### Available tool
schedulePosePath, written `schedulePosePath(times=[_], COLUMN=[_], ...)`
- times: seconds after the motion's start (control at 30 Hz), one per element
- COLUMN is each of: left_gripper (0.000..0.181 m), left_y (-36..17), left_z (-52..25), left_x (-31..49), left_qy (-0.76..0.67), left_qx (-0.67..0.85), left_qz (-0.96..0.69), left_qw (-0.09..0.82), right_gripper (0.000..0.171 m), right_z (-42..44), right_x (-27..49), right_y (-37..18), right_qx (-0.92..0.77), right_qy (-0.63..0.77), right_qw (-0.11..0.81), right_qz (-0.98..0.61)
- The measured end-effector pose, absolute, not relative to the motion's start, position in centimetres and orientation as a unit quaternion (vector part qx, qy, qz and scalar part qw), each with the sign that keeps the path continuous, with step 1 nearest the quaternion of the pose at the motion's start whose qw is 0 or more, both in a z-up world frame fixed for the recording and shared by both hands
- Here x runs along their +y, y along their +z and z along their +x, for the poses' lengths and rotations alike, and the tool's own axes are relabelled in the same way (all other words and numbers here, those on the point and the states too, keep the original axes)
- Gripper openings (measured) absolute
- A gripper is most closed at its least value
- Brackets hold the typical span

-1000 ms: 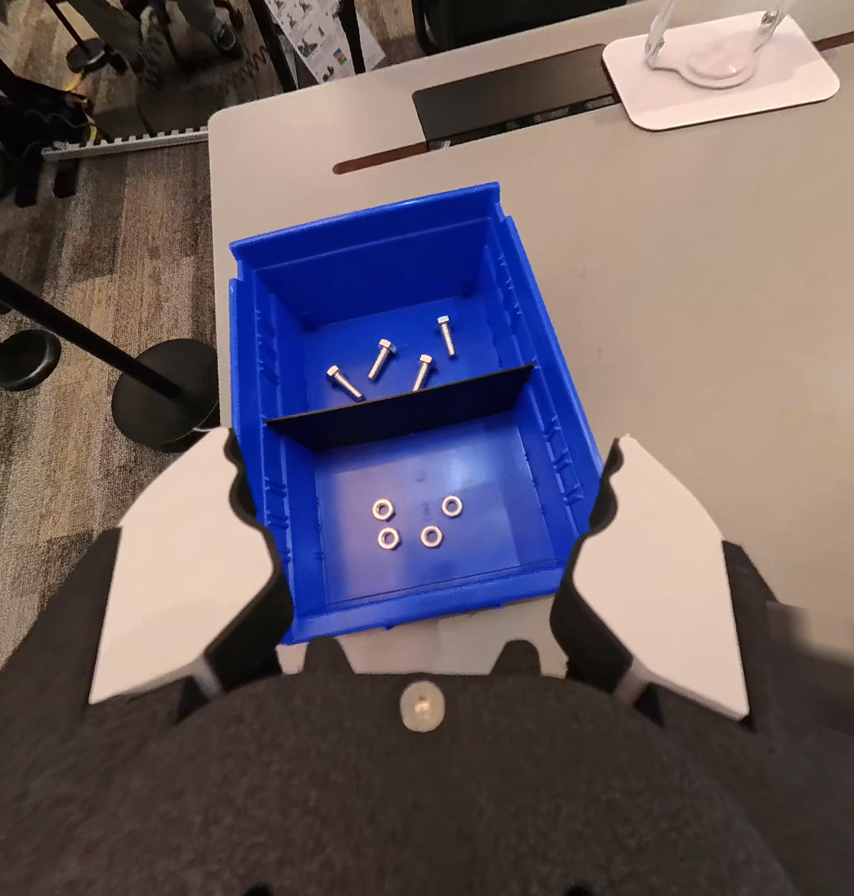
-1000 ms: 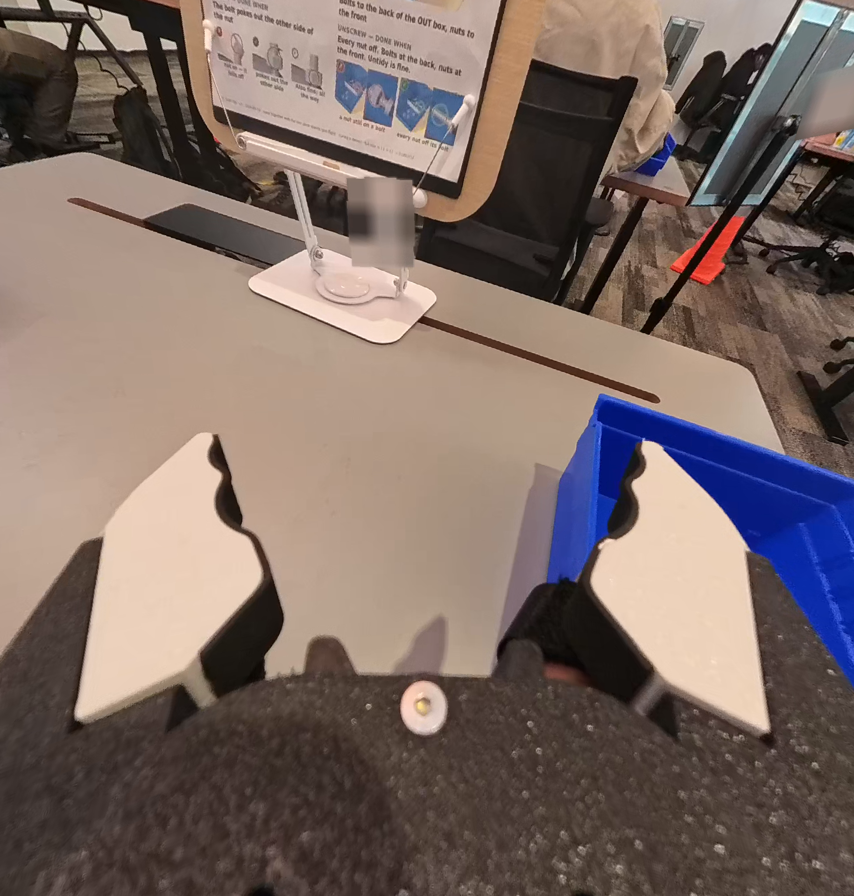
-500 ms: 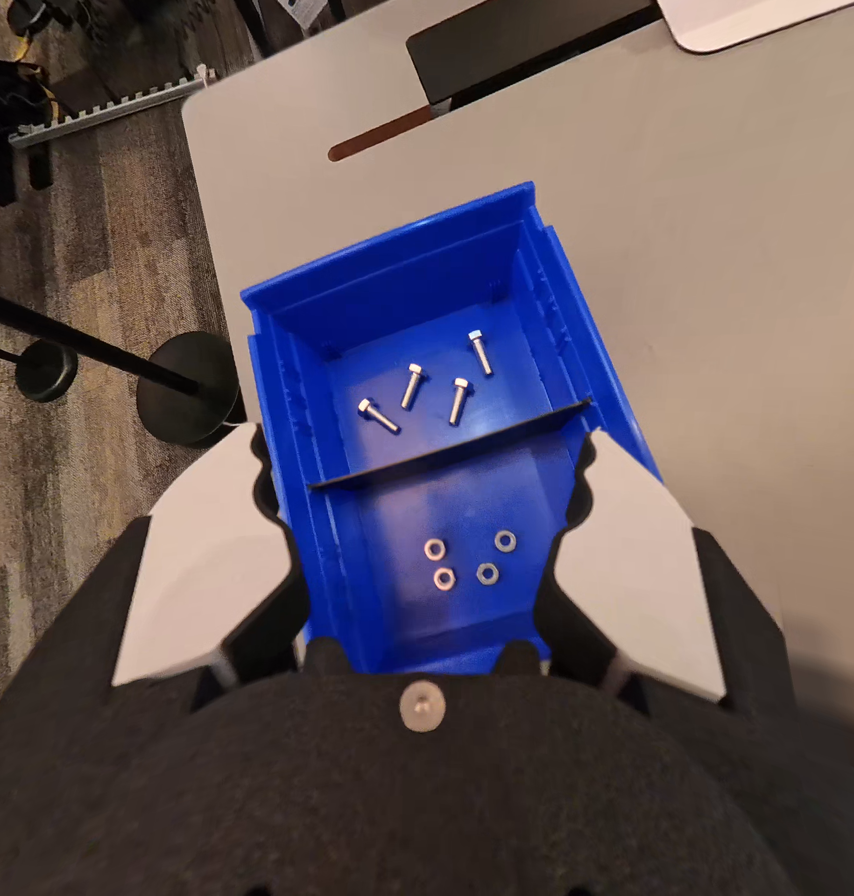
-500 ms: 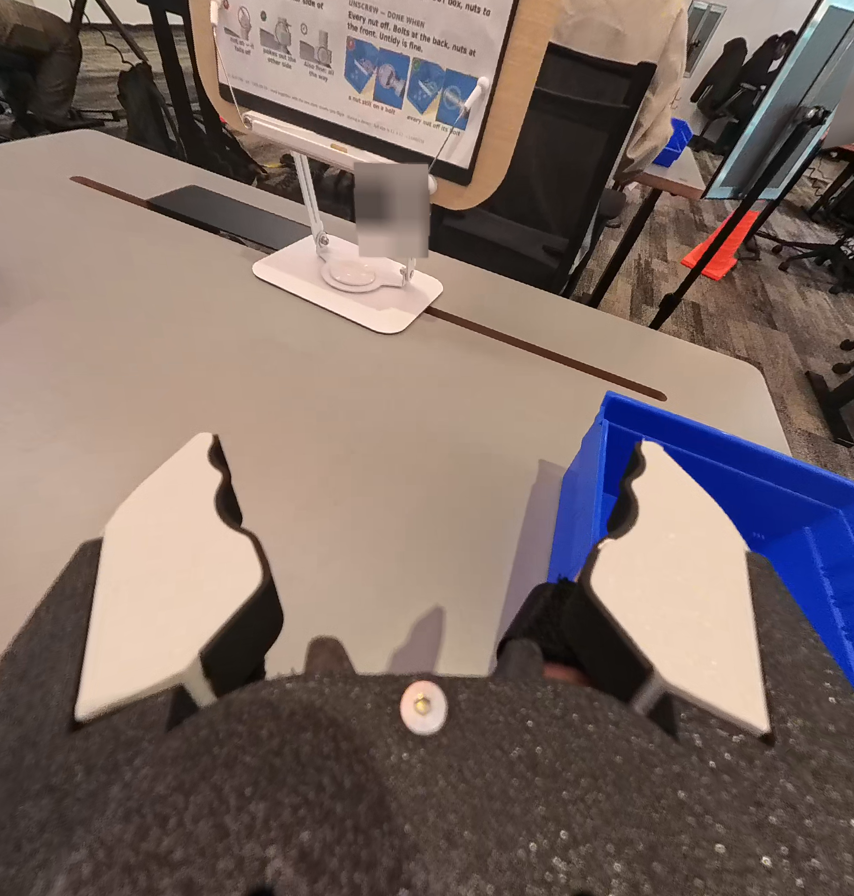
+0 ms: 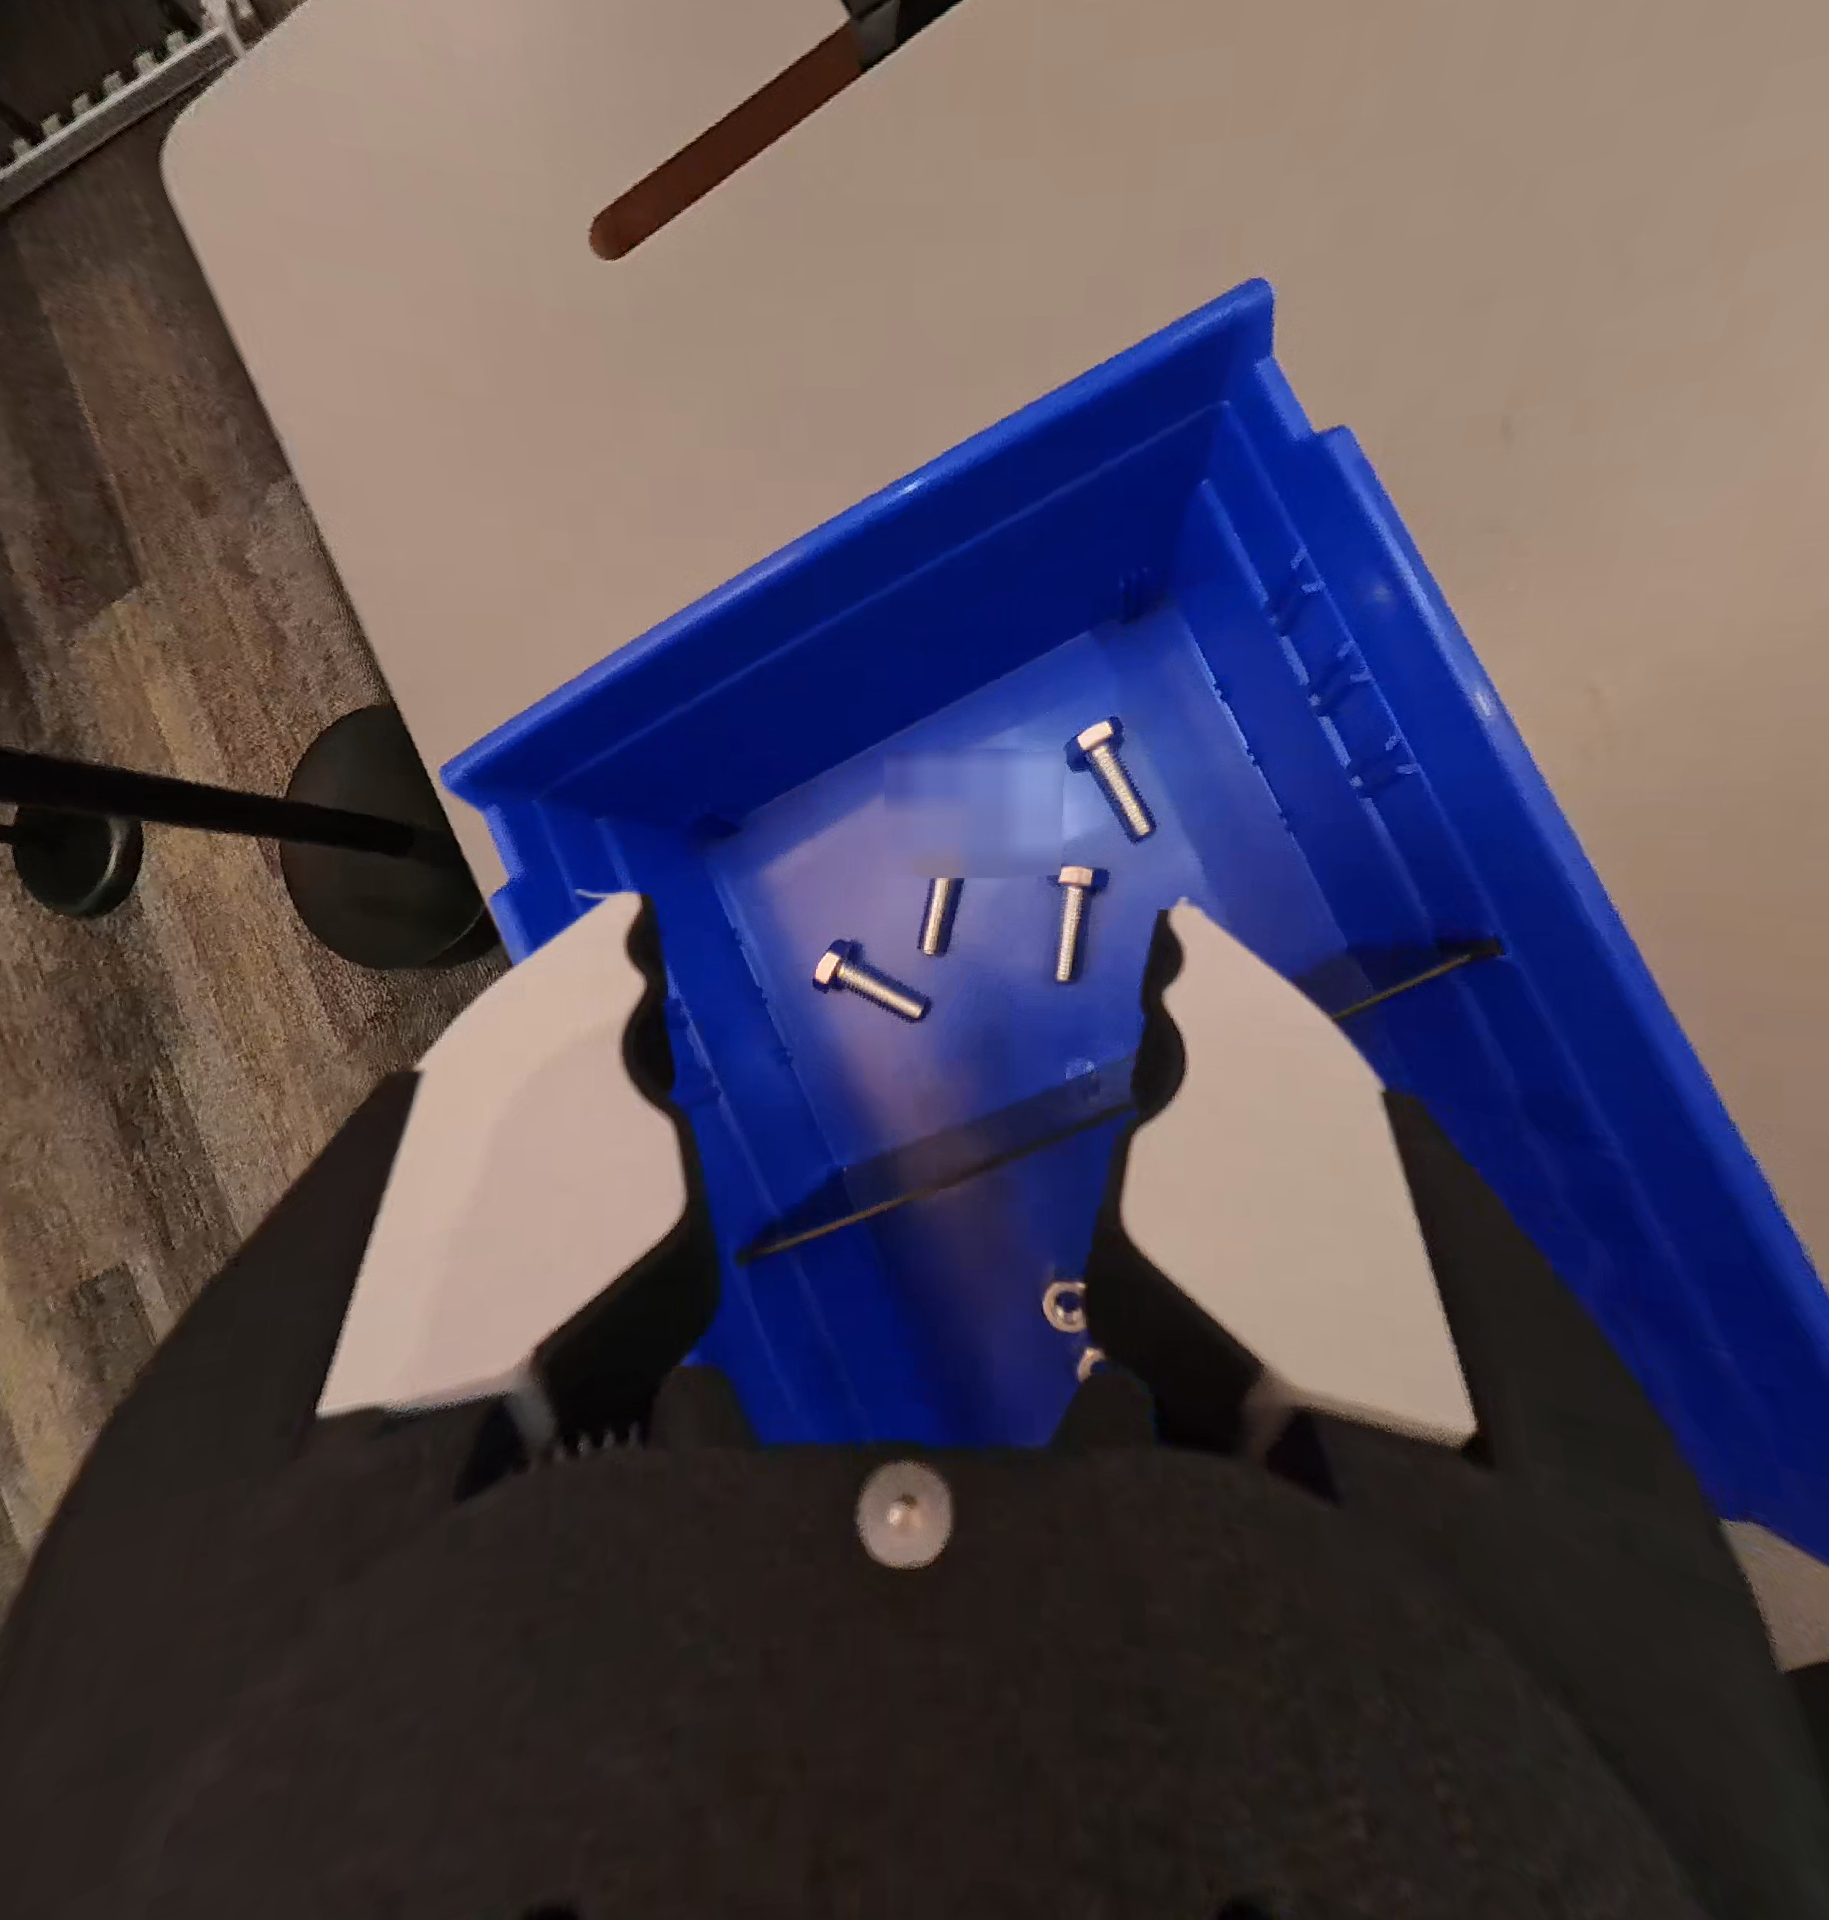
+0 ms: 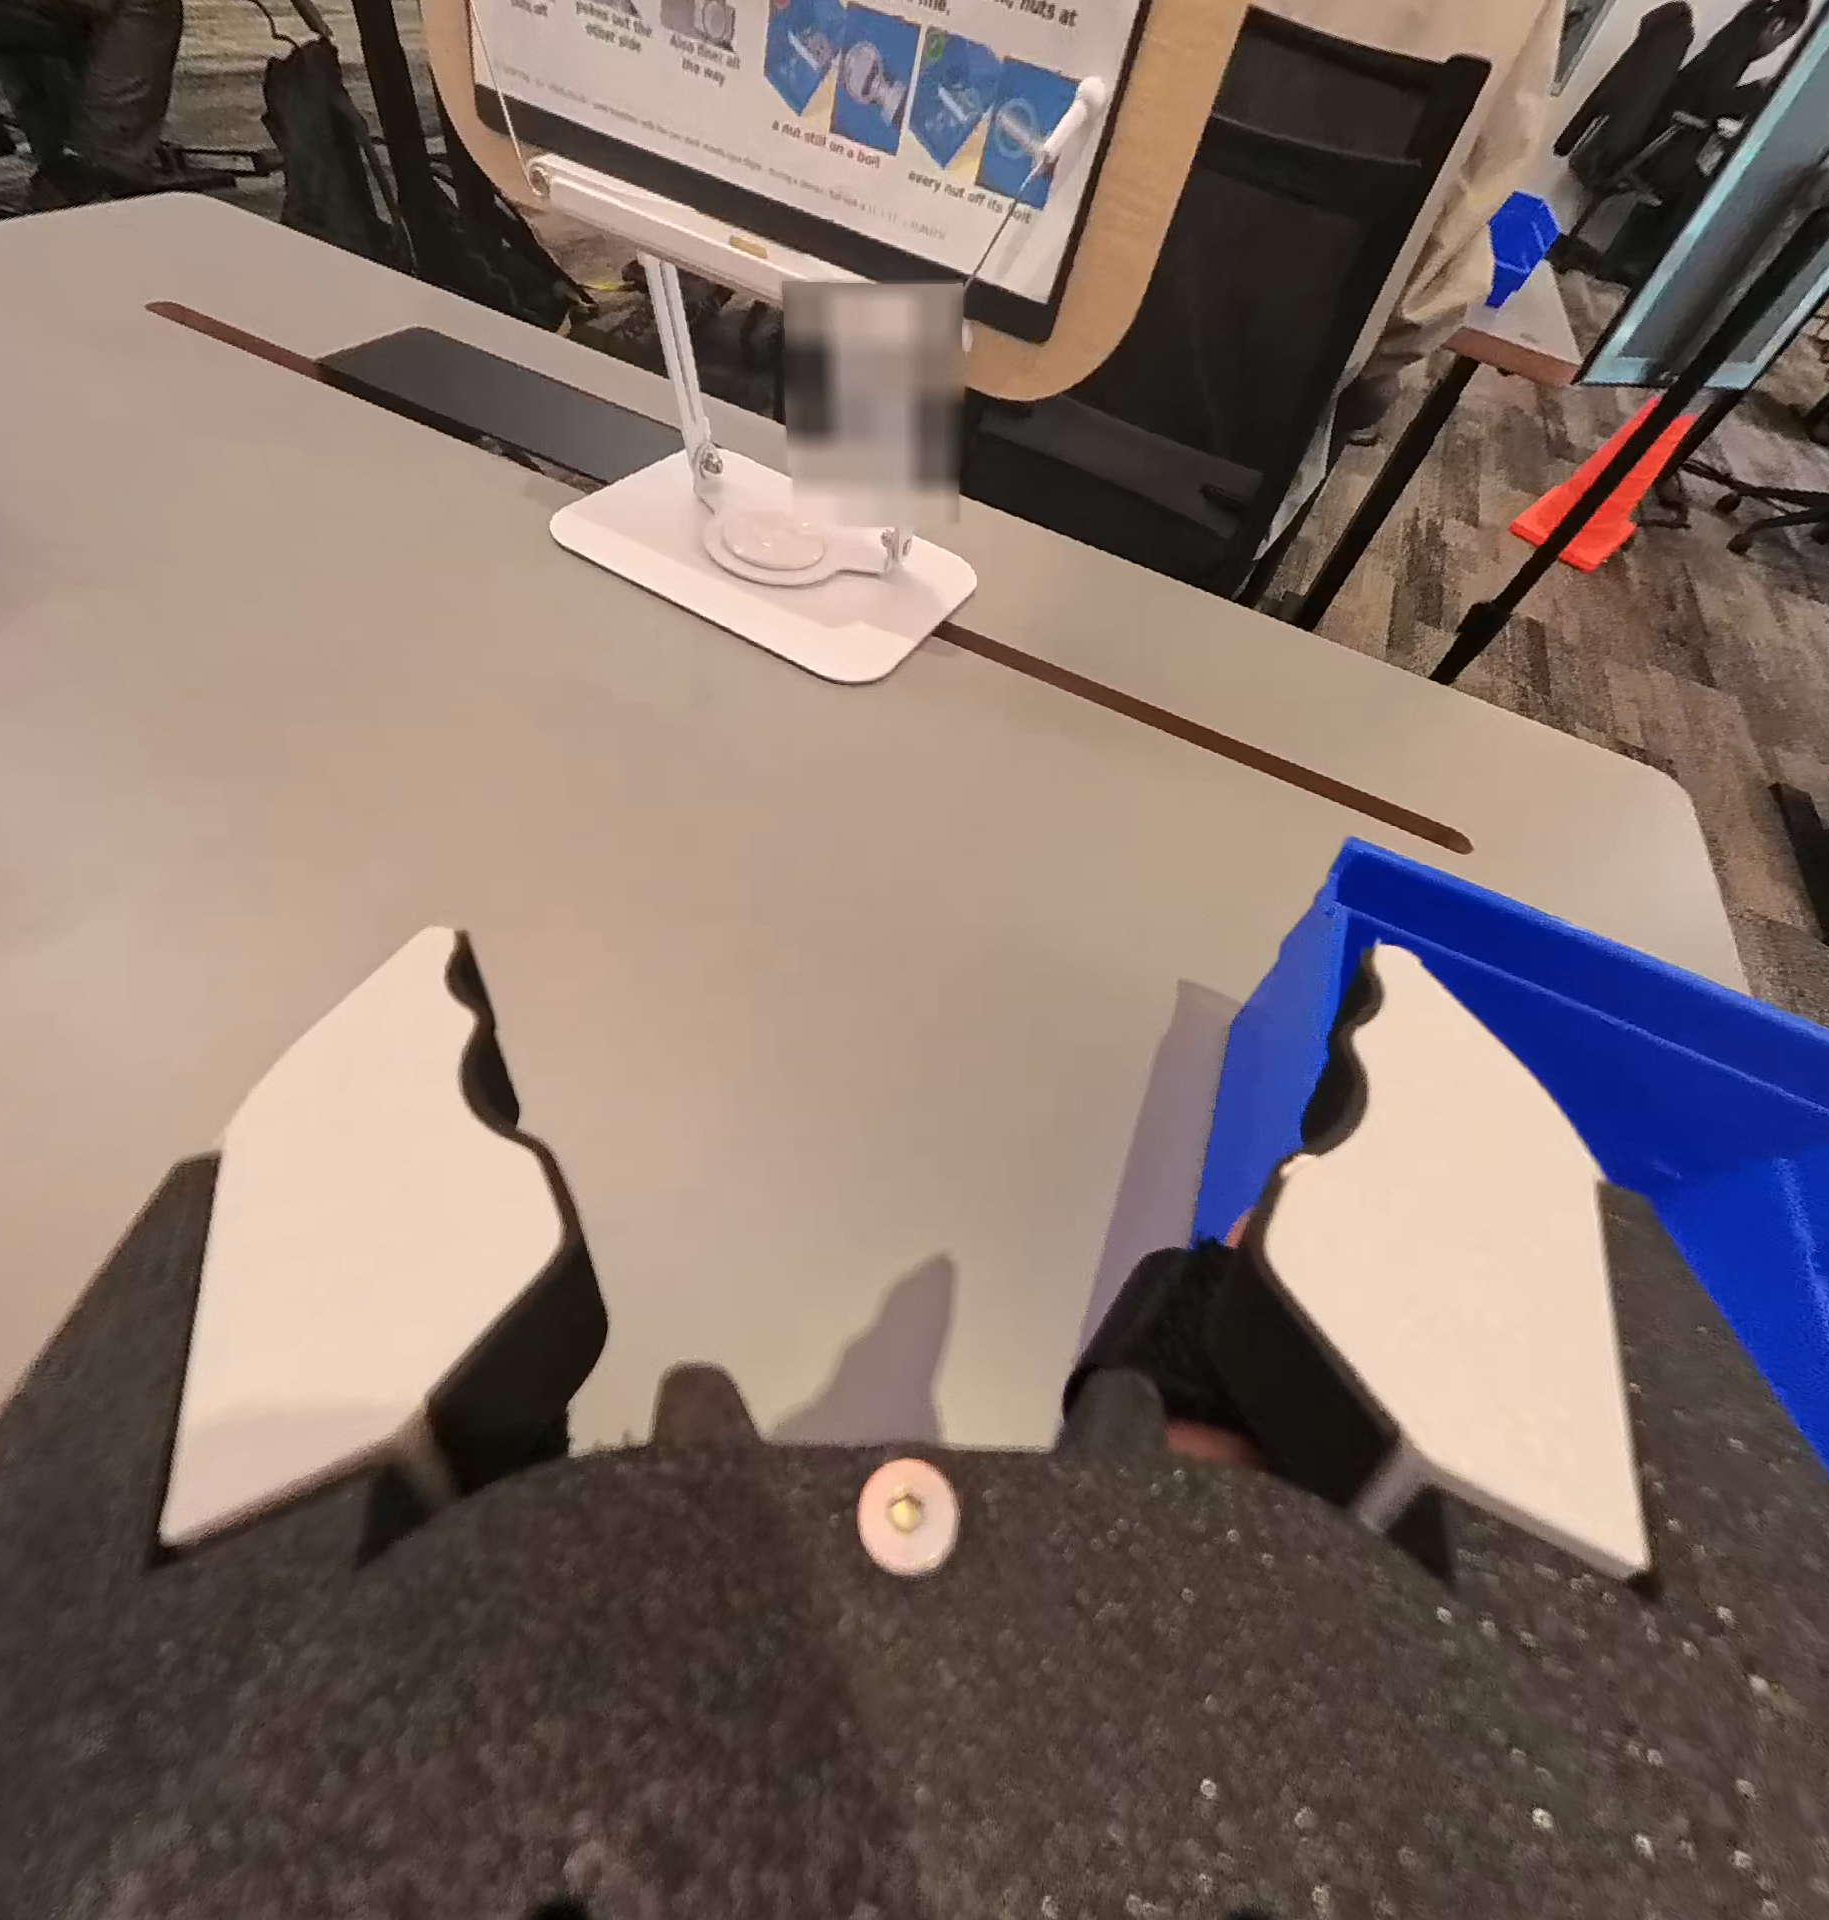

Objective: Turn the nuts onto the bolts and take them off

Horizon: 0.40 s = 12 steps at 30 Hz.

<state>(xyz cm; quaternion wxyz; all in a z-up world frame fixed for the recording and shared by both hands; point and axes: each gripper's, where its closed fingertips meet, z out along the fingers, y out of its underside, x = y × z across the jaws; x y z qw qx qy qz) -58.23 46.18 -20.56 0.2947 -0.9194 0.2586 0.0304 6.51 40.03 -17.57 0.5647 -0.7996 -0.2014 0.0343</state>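
A blue bin [image 5: 889,561] sits on the grey table, split by a black divider [image 5: 951,1164]. Several silver bolts lie loose in its far compartment, among them one [image 5: 868,987] at the left, one [image 5: 1071,925] in the middle and one [image 5: 1116,779] farther back. Two nuts [image 5: 1064,1304] show in the near compartment, partly hidden by my right finger. My left gripper [image 5: 899,920] is open and empty, low over the bin with the bolts between its fingertips. My right gripper [image 6: 915,951] is open and empty over bare table, beside a second blue bin [image 6: 1575,1049].
A white stand [image 6: 775,582] holding an instruction board stands at the back of the table, with a black pad [image 6: 494,400] left of it. A brown slot [image 5: 723,156] runs across the table. Black stand bases [image 5: 380,842] sit on the floor at the table's left edge. The brown slot [image 5: 723,156] is about 30 centimetres from my left fingertips.
My left gripper has moved forward and down into the bin, from over the nuts to over the bolts. The right gripper has barely moved.
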Motion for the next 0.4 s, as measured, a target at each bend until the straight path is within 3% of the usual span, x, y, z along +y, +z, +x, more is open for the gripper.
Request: schedulePosePath(times=[0.4], left_gripper=[0.060], left_y=[-25.1], left_z=[-58.2], left_x=[46.5], left_qy=[0.033], left_qx=[0.356], left_qz=[-0.910], left_qw=[0.209], right_gripper=[0.146], right_z=[4.9], right_x=[41.2], right_y=[-17.4], right_qx=[-0.215], right_qy=[0.039], right_qw=[0.564], right_qz=[-0.797])
